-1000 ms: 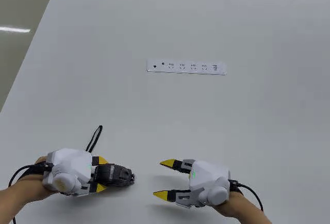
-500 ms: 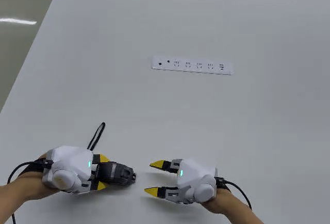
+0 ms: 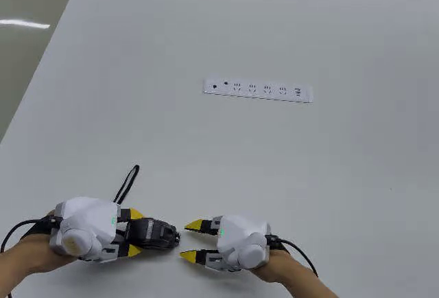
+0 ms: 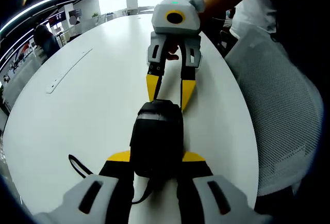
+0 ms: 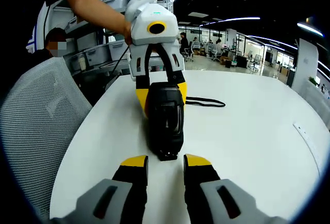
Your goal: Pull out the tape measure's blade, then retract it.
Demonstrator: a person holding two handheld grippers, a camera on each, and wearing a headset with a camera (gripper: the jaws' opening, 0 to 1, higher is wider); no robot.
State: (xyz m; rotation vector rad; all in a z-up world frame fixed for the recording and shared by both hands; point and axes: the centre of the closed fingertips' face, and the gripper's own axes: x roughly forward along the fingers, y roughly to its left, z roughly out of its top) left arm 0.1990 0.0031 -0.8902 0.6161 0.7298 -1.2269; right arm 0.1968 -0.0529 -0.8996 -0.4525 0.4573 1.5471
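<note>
Black rubber-cased tape measure (image 3: 156,233) clamped between the yellow-tipped fingers (image 4: 119,156) of the left gripper (image 3: 134,232), lying on the white counter (image 3: 274,23); its nose sticks out past those fingertips. Right gripper (image 3: 191,241) faces it, fingers (image 5: 135,161) spread wide and holding nothing; the tape's nose lies just at their tips, in line with the gap. Contact with them can't be told. Blade not drawn out. Black strap loop (image 3: 127,182) trails on the counter behind the left fingers. Head view adds a white power strip (image 3: 258,90) well beyond both pairs of fingers. Gripper views add a grey mesh chair back (image 4: 278,105) beside the counter, office behind.
</note>
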